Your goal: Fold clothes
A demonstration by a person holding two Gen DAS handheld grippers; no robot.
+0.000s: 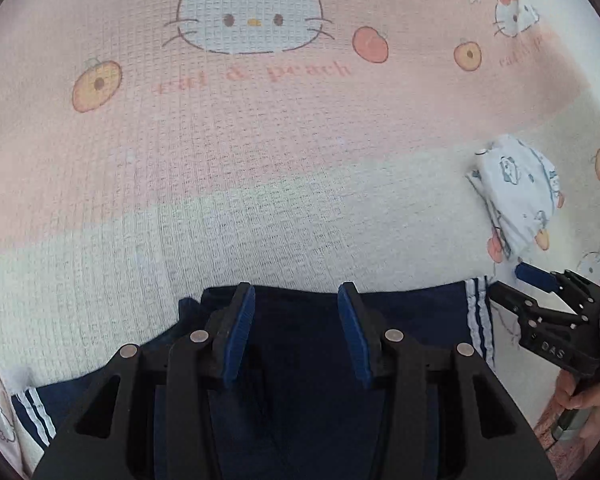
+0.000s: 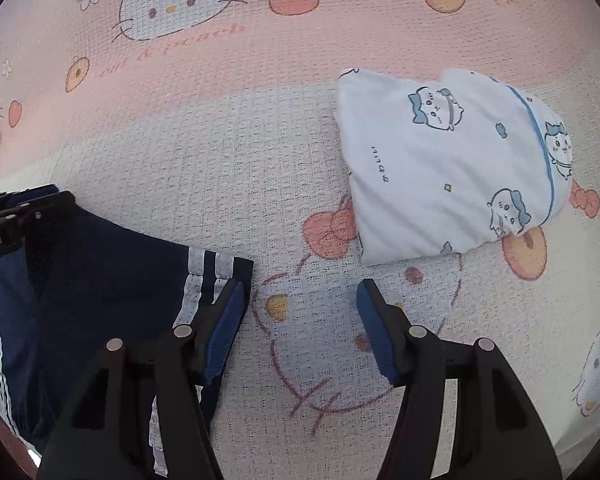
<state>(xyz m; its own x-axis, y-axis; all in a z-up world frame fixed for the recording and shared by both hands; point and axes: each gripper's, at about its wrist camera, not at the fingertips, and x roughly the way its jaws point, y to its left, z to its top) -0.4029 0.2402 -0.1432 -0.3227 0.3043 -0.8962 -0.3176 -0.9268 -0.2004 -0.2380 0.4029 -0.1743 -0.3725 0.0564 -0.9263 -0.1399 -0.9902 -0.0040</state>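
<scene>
Line both tools up on the navy shorts before you pinch

Your left tool [image 1: 296, 334] hangs open over the middle of the navy shorts [image 1: 308, 360], which lie flat on the near part of the printed waffle blanket [image 1: 260, 200], their far edge just past the fingertips; nothing sits between its pads. Your right tool [image 2: 300, 328] is also open and empty, poised over bare blanket just right of the shorts' white-striped side [image 2: 204, 280]. Bring that right tool back left so one finger slides under the striped edge, and set the left tool at the matching point on the other side, so both grips take the same layer. Close fully before lifting, then carry the fold across evenly. Keep clear of the folded white cartoon-print garment [image 2: 452, 168] lying to the far right.
</scene>
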